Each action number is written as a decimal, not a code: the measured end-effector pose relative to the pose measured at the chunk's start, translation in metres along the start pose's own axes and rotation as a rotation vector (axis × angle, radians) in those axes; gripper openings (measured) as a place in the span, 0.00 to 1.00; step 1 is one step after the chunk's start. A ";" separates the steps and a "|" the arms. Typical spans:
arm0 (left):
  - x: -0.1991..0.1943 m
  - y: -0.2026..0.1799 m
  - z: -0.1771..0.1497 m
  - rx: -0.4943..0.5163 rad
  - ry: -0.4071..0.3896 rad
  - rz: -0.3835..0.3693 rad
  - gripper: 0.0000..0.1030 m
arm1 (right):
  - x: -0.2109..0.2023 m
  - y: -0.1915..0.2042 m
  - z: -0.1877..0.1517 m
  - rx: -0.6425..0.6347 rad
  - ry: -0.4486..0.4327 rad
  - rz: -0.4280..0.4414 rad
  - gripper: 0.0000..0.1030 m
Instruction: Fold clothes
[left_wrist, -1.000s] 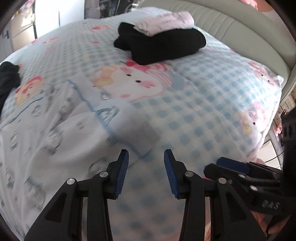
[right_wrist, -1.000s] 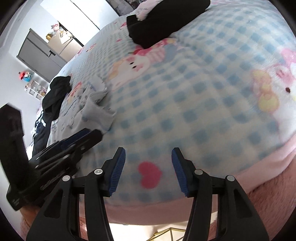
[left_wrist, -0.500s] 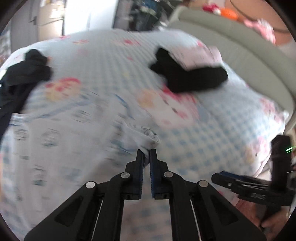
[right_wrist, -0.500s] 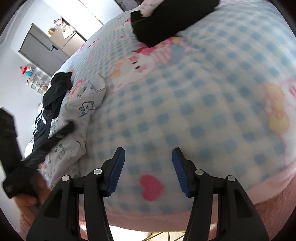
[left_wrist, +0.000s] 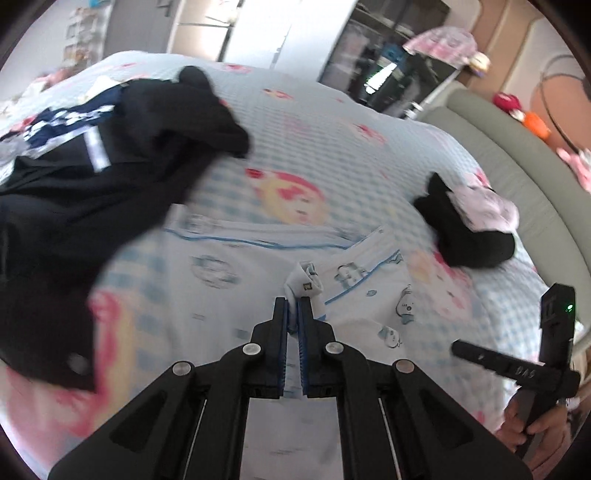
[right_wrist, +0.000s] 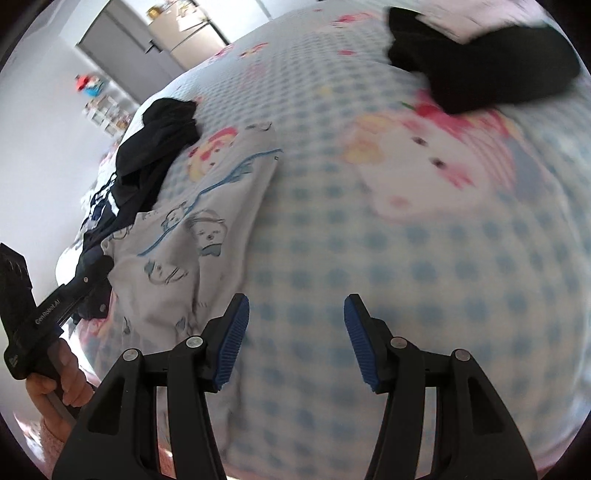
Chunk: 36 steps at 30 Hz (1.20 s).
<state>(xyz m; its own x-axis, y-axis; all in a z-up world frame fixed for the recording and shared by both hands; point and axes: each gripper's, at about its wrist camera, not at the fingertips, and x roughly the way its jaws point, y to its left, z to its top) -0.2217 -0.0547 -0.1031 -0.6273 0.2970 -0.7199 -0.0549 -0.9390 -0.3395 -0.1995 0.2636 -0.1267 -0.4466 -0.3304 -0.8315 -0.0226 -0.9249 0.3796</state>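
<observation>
Left gripper (left_wrist: 291, 314) jaws clenched on one white garment (left_wrist: 354, 291), right gripper (right_wrist: 295, 314) jaws released

Take the white printed garment (left_wrist: 369, 291) as your landmark. Right of it, the checked bedspread (right_wrist: 424, 266) lies bare, so you can pass freely there. Beyond that bare stretch, the folded black-and-pink stack (left_wrist: 469, 229) blocks the far right. Left of the garment, the black clothing heap (left_wrist: 92, 177) lies against its edge. Your right gripper (left_wrist: 517, 365) hangs near its right side.
</observation>
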 end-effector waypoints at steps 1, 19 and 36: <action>0.001 0.013 0.003 -0.011 0.001 0.013 0.05 | 0.004 0.006 0.006 -0.015 0.001 -0.003 0.54; 0.055 0.082 0.030 -0.060 0.080 -0.031 0.06 | 0.082 0.057 0.104 -0.189 -0.033 -0.126 0.62; 0.039 0.061 0.063 0.071 -0.002 0.096 0.05 | 0.086 0.091 0.110 -0.405 -0.032 -0.025 0.09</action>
<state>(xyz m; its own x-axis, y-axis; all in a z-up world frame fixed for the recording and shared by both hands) -0.2987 -0.1116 -0.1136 -0.6337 0.2044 -0.7461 -0.0491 -0.9731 -0.2249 -0.3382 0.1711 -0.1193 -0.4782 -0.3072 -0.8228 0.3178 -0.9339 0.1639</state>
